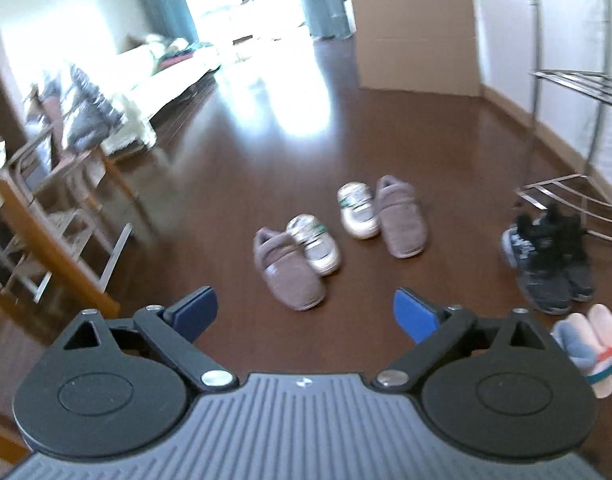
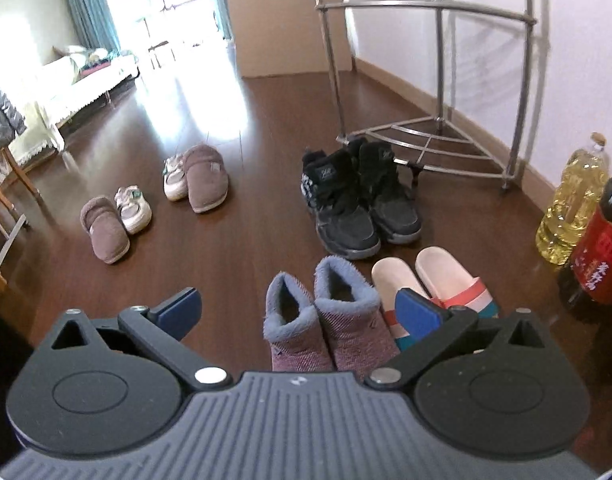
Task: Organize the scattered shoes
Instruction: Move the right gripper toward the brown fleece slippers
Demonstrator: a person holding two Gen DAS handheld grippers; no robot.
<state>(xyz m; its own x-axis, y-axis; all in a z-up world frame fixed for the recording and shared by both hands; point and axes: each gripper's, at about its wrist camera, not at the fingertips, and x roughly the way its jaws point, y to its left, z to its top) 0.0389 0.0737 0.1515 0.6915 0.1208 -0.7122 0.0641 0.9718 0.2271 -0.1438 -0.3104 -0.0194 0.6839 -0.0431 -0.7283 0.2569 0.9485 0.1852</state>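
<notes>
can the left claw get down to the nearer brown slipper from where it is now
Probably yes. The left claw is open and empty, and the nearer brown slipper lies just ahead on bare floor. A white sneaker touches its right side, so that side is crowded.

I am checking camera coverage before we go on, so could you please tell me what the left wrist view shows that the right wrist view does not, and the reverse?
Only the left wrist view shows the left tongs, open and empty, and a wooden chair.

Only the right wrist view shows the right tongs, open and empty, the fleece-lined purple boots, an oil bottle and a dark red-labelled bottle.

Both show the brown slippers mixed with white sneakers, the black sneakers, the pink striped slides, the metal rack and the cardboard box.
</notes>
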